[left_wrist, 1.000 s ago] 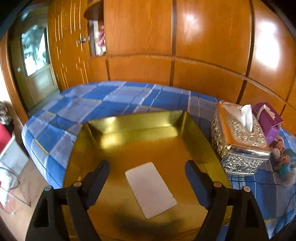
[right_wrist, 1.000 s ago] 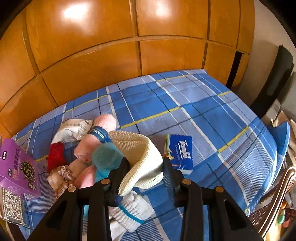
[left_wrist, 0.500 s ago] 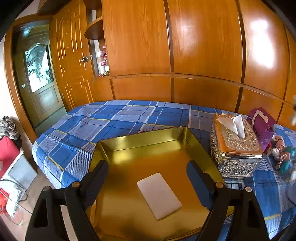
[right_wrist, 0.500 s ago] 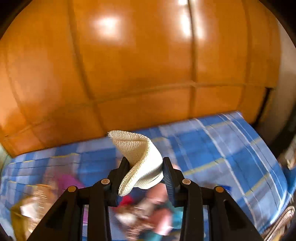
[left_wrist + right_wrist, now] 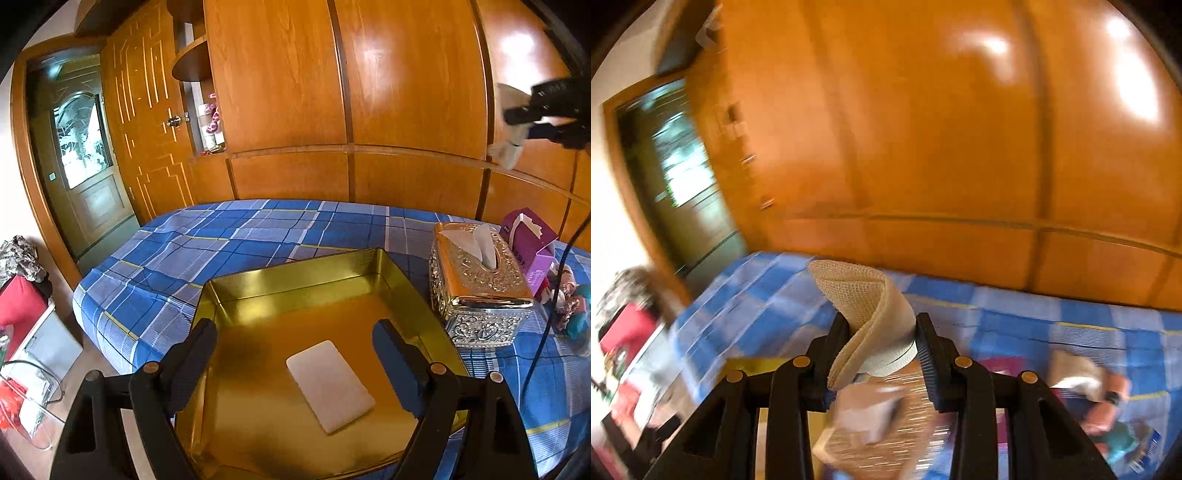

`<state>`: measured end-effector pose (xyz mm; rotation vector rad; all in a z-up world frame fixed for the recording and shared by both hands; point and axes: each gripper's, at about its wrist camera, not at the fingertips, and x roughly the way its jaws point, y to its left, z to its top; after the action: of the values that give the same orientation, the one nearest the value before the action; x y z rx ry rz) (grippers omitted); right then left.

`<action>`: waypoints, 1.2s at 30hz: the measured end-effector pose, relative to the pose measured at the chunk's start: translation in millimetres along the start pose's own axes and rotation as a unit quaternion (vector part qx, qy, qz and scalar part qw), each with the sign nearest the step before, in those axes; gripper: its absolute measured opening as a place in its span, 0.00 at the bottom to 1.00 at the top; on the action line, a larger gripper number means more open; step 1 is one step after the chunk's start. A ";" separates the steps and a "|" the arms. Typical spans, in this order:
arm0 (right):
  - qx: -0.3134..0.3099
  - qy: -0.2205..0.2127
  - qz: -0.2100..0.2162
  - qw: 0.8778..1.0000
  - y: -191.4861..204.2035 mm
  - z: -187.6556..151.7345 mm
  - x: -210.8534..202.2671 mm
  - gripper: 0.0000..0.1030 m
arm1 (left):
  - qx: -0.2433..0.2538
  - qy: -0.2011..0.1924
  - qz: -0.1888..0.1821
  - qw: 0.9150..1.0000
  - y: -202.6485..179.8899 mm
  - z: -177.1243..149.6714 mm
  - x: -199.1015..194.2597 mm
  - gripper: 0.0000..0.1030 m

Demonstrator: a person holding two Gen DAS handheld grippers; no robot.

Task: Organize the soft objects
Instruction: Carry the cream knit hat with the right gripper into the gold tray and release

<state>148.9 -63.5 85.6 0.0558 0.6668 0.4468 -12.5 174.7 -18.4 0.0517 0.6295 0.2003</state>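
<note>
Beige cloth (image 5: 866, 317) — pinched between right gripper's (image 5: 882, 345) fingers.

Tray and boxes on the bed

The tray (image 5: 295, 284) lies on the bed (image 5: 229, 236), with a flat pad (image 5: 330, 384) in it. The tissue box (image 5: 480, 291) stands just beside the tray at 3 o'clock, and a carton (image 5: 532, 240) behind it at 1 o'clock. The door (image 5: 81, 162) is at 10 o'clock.
</note>
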 end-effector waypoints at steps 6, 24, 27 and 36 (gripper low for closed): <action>-0.032 0.054 0.077 0.995 57.9 -22.4 32.9 0.35 | -0.003 0.003 0.004 1.000 3.9 -2.3 2.1 0.85; -0.029 0.222 0.092 0.970 110.3 -95.5 165.4 0.44 | -0.048 0.038 0.013 0.998 30.6 -13.0 24.4 0.93; -0.027 0.210 0.082 0.974 109.3 -92.4 162.2 0.54 | -0.047 0.037 0.014 0.998 31.0 -13.4 24.8 0.93; -0.046 0.154 0.074 0.984 106.9 -87.1 119.3 0.71 | -0.046 0.026 0.010 0.999 28.8 -10.2 19.1 0.93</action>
<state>137.8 75.1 -32.4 -0.0525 0.9499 0.6354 -8.3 206.6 -34.6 -0.0362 0.6714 0.2499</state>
